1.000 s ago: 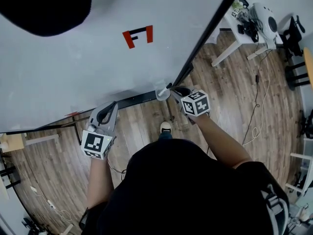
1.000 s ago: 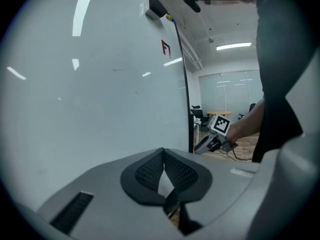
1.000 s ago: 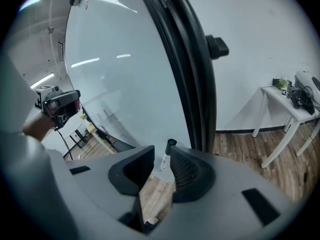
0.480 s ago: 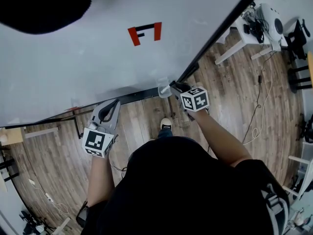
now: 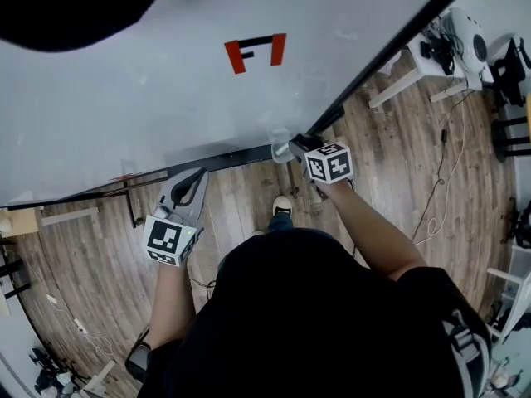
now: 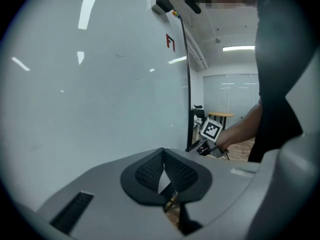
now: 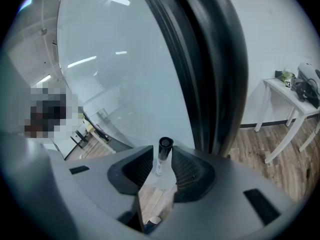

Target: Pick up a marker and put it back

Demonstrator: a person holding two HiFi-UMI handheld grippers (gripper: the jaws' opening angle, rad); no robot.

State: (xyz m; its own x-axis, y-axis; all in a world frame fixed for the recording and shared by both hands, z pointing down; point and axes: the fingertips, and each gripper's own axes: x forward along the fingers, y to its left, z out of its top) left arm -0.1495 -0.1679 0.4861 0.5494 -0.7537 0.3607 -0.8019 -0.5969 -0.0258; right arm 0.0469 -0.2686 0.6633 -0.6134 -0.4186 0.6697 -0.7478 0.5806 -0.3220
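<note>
Your right gripper [image 7: 162, 154] jaws are closing around the marker [image 7: 164, 148], apparently not clamping it; left gripper [image 6: 163, 156] pinched together, empty.

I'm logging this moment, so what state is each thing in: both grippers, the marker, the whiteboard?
Left gripper: shut, empty.
Right gripper: jaws closing, marker between them, pads not pressing it.
Marker: upright, black cap on top.
Whiteboard: bare except one red-and-black mark.

marker [image 7: 161, 160] | white barrel, black cap | upright | between right tool's [image 7: 162, 150] closing jaws
</note>
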